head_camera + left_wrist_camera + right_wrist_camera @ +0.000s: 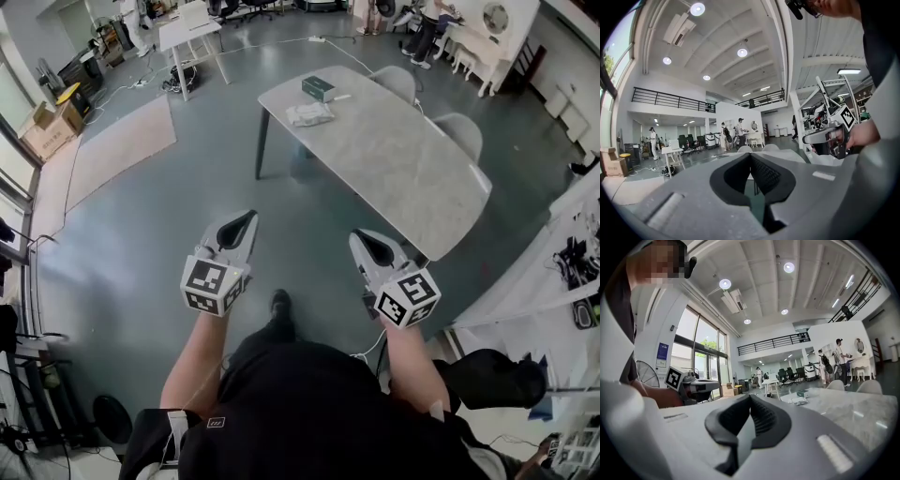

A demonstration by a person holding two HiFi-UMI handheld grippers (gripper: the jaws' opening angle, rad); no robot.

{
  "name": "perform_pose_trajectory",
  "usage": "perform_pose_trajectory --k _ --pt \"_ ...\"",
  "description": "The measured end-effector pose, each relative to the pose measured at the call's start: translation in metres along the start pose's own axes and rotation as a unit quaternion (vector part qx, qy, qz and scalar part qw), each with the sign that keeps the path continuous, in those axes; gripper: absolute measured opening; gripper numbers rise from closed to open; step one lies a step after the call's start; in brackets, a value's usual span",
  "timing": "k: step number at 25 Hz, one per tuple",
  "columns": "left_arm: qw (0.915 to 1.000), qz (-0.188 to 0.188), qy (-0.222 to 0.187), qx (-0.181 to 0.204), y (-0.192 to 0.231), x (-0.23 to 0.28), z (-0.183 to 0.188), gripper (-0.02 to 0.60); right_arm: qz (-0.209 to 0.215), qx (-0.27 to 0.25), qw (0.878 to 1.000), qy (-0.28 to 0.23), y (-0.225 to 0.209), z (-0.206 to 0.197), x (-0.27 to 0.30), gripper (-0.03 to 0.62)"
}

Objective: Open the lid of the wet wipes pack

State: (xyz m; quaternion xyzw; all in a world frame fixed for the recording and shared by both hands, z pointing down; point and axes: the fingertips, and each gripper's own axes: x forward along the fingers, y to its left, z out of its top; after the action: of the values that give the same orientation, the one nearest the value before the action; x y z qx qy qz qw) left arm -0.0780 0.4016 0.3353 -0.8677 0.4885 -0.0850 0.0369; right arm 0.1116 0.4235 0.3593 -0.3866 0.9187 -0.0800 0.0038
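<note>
The wet wipes pack [309, 114], white and crinkled, lies near the far left end of the grey table [394, 169], next to a dark green box [319, 88]. Both grippers hang over the floor well short of the table, pointing level toward it. My left gripper [250, 217] is shut with nothing in it, its pads meeting in the left gripper view [750, 155]. My right gripper [357, 235] is also shut and empty [750, 396]. In the right gripper view the pack [800, 401] and the box [802, 393] show far off on the table [853, 411].
Two grey chairs [398, 81] [461, 132] stand behind the table. A white desk [190, 30], cardboard boxes [47, 127] and a beige rug [117, 142] are at far left. A cluttered white bench [572, 253] runs along the right. People stand in the distance [725, 134].
</note>
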Motion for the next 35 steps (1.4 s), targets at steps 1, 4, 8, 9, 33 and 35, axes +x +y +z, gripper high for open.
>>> perform_pose_trajectory --k 1,4,8,9,33,35 --pt "1.0000 -0.001 0.000 0.000 0.003 0.005 -0.001 0.009 0.000 0.001 1.000 0.002 -0.003 -0.001 0.003 0.003" --pt "1.0000 -0.006 0.000 -0.007 0.011 0.026 -0.005 0.009 -0.004 0.001 1.000 0.010 -0.015 -0.003 0.013 0.003" --pt "0.9997 -0.018 0.003 -0.014 0.023 0.055 -0.015 0.009 -0.010 0.004 1.000 0.017 -0.035 -0.009 0.030 0.003" --pt "0.9996 -0.023 0.003 -0.016 0.027 0.063 -0.018 0.009 -0.013 0.005 1.000 0.020 -0.040 -0.010 0.036 0.003" --pt "0.9945 -0.065 0.024 -0.078 0.231 0.230 -0.069 0.009 -0.031 0.020 0.995 0.088 -0.140 -0.001 0.285 0.003" --pt "0.9946 -0.064 0.025 -0.078 0.248 0.234 -0.072 0.009 -0.033 0.019 0.996 0.084 -0.143 0.004 0.301 0.003"
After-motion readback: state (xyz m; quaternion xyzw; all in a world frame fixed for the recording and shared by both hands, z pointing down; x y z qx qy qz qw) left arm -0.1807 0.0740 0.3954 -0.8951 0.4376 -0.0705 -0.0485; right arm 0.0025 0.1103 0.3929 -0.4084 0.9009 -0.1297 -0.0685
